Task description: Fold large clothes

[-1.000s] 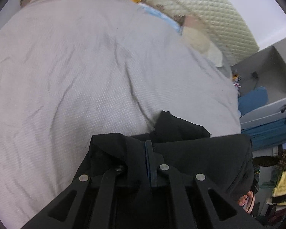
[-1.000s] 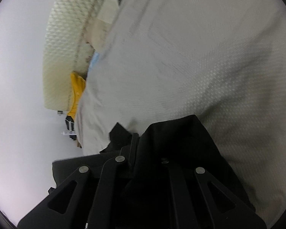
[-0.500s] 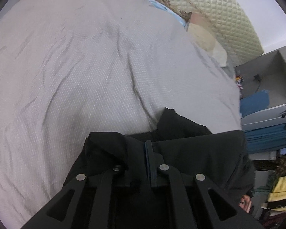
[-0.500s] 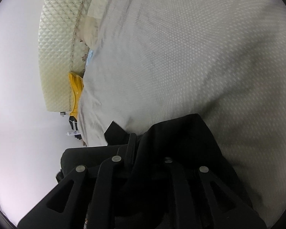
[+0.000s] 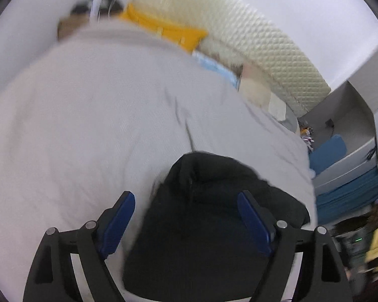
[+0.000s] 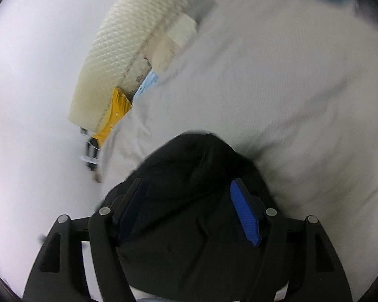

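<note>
A black garment (image 5: 209, 216) lies bunched on the grey bed cover (image 5: 88, 125). My left gripper (image 5: 186, 198) is open, its blue pads (image 5: 118, 221) spread wide on either side of the cloth and not pinching it. In the right wrist view the same black garment (image 6: 189, 201) lies between the fingers of my right gripper (image 6: 189, 188), which is also open, blue pads (image 6: 244, 214) apart. Both views are blurred by motion.
A quilted cream headboard (image 5: 252, 45) and pillows stand at the bed's far end, with a yellow cloth (image 5: 168, 30) beside them. White shelves (image 5: 352, 130) and blue items (image 5: 327, 148) stand to the right of the bed. A white wall (image 6: 32, 100) borders the left side.
Both grippers were shut on the black garment; now both are open and have let it go. The garment has dropped onto the bed cover. Both cameras have tilted up.
</note>
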{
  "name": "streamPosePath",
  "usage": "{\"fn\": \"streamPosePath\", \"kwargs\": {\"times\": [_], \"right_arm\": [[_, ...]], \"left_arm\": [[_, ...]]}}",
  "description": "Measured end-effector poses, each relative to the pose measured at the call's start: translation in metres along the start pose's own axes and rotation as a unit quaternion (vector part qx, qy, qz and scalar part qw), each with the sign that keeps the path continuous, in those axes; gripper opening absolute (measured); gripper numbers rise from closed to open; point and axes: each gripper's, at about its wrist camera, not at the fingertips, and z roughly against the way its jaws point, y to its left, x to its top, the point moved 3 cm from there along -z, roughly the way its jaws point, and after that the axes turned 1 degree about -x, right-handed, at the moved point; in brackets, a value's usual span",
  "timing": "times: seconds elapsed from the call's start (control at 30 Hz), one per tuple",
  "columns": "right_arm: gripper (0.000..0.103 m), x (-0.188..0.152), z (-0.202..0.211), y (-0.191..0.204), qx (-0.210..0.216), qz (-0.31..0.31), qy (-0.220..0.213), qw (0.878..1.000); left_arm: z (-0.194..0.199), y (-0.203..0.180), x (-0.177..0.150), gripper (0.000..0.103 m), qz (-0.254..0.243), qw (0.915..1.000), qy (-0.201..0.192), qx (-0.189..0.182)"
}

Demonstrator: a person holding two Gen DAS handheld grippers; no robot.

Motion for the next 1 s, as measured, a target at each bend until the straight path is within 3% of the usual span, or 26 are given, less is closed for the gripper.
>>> {"fn": "streamPosePath", "kwargs": {"times": [0.13, 0.2, 0.33, 0.43, 0.57, 0.67, 0.83, 1.0], "right_arm": [[0.077, -0.03, -0.006, 0.049, -0.035, 0.107, -0.032, 0.993], [0.081, -0.052, -0.027, 0.07, -0.035, 0.146, -0.035, 0.988], [0.081, -0.089, -0.079, 0.091, -0.028, 0.188, -0.01, 0.982], [0.082, -0.102, -0.11, 0.096, -0.046, 0.214, -0.008, 0.976], [0.088, -0.106, -0.143, 0.093, -0.076, 0.251, -0.022, 0.965], [0.092, -0.098, -0.157, 0.093, -0.082, 0.25, -0.031, 0.964], [0.102, -0.085, -0.19, 0.099, -0.103, 0.267, -0.024, 0.958], [0.103, -0.08, -0.208, 0.103, -0.114, 0.275, -0.02, 0.954]], "left_arm": [[0.007, -0.036, -0.027, 0.083, -0.077, 0.9949, -0.064, 0.015], [-0.012, -0.059, -0.045, 0.083, -0.107, 0.9927, -0.057, 0.0], [-0.079, -0.106, -0.079, 0.083, -0.154, 0.9878, -0.003, -0.025], [-0.122, -0.134, -0.093, 0.083, -0.2, 0.9799, 0.004, -0.006], [-0.168, -0.155, -0.096, 0.084, -0.248, 0.9681, -0.017, 0.032], [-0.188, -0.159, -0.091, 0.084, -0.257, 0.9651, -0.032, 0.041], [-0.208, -0.155, -0.085, 0.085, -0.245, 0.9673, -0.04, 0.054], [-0.226, -0.149, -0.077, 0.089, -0.237, 0.9684, -0.039, 0.068]]}}
